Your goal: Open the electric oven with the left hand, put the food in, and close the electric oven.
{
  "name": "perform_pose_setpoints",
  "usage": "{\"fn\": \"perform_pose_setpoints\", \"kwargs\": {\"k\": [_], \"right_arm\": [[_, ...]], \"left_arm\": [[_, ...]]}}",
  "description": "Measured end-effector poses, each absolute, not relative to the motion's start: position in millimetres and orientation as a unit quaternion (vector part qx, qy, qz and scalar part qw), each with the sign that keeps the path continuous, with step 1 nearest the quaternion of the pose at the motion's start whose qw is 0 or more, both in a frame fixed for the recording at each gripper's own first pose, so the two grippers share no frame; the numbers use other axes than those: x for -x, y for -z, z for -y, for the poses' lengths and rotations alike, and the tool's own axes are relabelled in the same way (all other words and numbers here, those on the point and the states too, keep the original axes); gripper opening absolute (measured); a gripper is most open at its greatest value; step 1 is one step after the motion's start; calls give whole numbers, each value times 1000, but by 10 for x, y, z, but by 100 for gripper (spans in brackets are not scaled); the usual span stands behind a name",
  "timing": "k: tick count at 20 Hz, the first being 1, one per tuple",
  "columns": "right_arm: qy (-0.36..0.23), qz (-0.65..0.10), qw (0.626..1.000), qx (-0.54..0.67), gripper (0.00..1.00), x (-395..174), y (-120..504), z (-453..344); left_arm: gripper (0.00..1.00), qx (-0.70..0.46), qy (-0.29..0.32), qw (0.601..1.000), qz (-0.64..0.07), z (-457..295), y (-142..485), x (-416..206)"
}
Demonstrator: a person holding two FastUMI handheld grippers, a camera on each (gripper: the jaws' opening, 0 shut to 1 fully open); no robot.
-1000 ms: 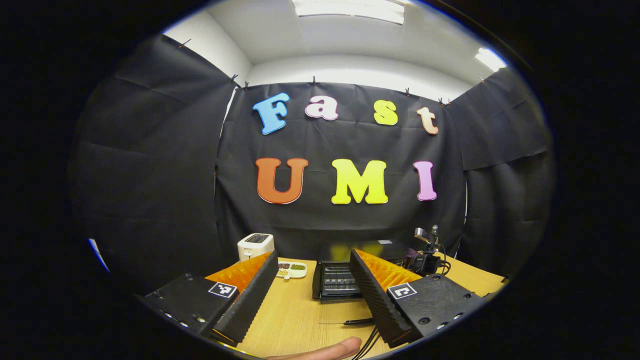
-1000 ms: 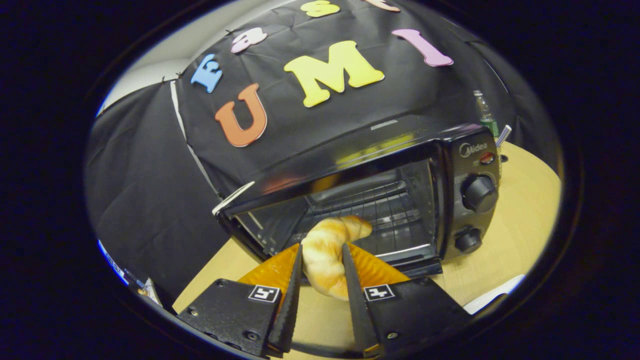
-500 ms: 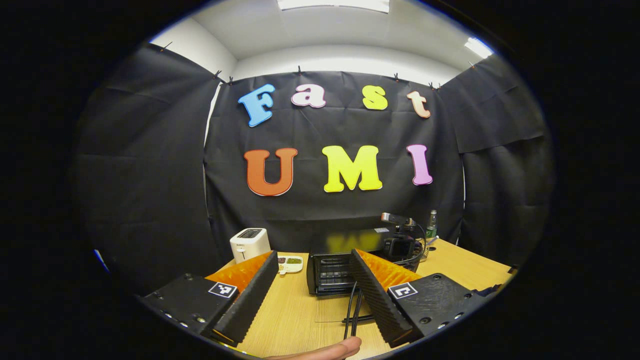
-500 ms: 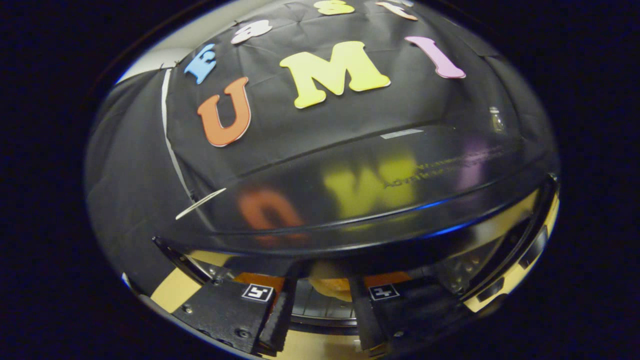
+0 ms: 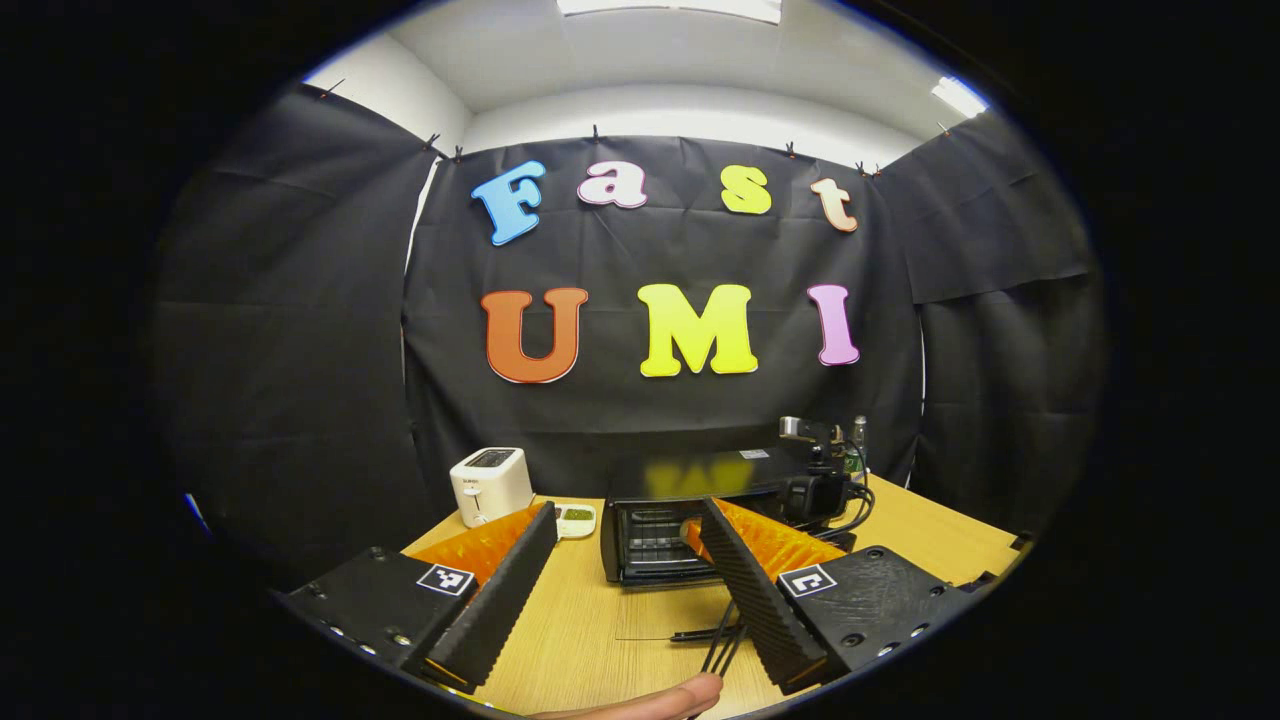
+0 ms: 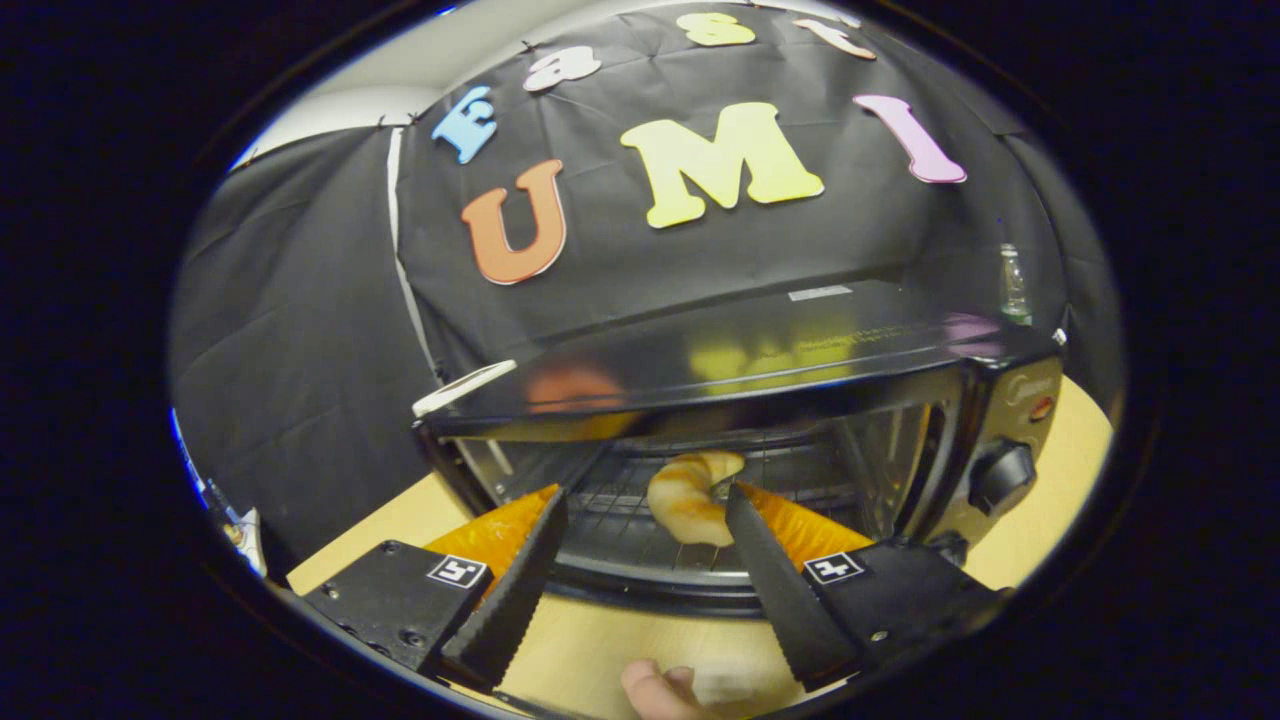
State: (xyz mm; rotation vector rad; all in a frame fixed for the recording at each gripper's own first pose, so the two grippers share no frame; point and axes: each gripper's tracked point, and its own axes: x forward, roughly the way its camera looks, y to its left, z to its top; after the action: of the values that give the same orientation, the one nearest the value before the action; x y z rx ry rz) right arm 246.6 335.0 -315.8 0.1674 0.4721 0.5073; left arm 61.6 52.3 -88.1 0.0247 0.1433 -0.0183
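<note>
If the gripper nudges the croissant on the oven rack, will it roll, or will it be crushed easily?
The croissant is curved and lies flat on the wire rack, so it would probably slide or pivot, not roll. Its puffy, flaky look suggests that it is light and dents easily. The right gripper stands open around it, so a gentle push seems wise.

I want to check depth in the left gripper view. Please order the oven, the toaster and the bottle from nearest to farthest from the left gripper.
1. Oven: just ahead of the left gripper, open on the table, between its fingers.
2. Toaster: farther back, on the left.
3. Bottle: farthest, at the back right near the wall.
</note>
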Motion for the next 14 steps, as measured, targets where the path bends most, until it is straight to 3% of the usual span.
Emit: {"fn": "perform_pose_setpoints", "kwargs": {"k": [4,8,14], "right_arm": [[-252,-198,943,-87,96,-2112,2782,-3076],[-213,-164,963,-35,94,-1807,2474,-2606],[-180,-127,974,-52,95,-1265,1809,-2111]], "left_arm": [[95,-5,9,996,-92,-476,1057,-614],[95,-12,19,995,-102,-377,1199,-645],[95,-13,24,989,-146,-286,1605,-673]]}}
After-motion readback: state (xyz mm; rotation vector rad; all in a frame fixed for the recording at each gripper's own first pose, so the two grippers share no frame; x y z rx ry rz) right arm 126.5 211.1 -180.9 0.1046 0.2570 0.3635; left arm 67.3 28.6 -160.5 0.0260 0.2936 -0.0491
